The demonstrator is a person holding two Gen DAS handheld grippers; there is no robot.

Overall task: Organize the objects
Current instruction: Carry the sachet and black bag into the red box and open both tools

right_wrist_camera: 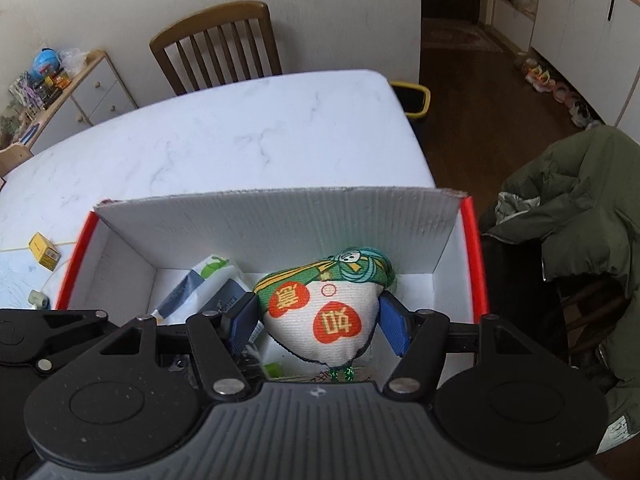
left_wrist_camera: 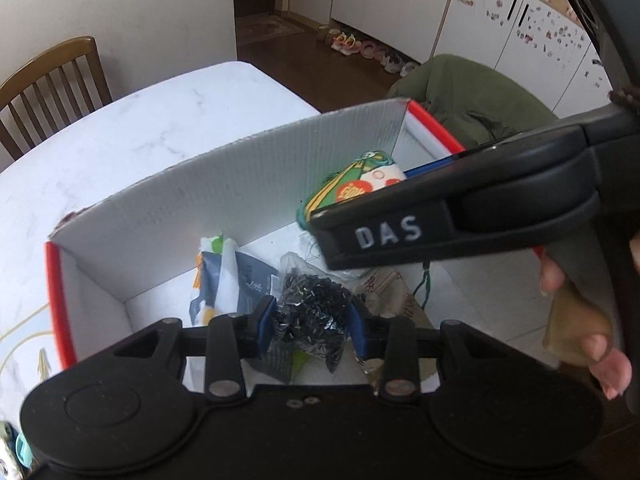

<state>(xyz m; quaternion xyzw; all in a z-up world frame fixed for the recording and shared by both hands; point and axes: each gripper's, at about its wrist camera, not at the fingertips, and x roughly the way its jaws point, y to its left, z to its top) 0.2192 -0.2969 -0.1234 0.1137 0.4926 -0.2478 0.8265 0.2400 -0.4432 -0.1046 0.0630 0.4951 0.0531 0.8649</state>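
A white corrugated box with a red rim (left_wrist_camera: 240, 168) (right_wrist_camera: 280, 216) stands on the marble table (right_wrist_camera: 240, 140). My left gripper (left_wrist_camera: 310, 330) is shut on a clear bag of small black parts (left_wrist_camera: 312, 308) and holds it over the box floor. My right gripper (right_wrist_camera: 320, 320) is shut on a white fabric pouch (right_wrist_camera: 324, 308) with red hearts and a green top, near the far wall inside the box. The pouch (left_wrist_camera: 352, 184) also shows in the left wrist view, under the right tool's black housing (left_wrist_camera: 460, 208). A white and blue packet (left_wrist_camera: 228, 276) (right_wrist_camera: 204, 288) lies in the box.
A wooden chair (right_wrist_camera: 224, 44) stands behind the table. A green jacket (right_wrist_camera: 580, 208) hangs over a chair to the right of the box. A small yellow carton (right_wrist_camera: 44, 256) lies on the table left of the box. A person's fingers (left_wrist_camera: 600, 344) grip the right tool.
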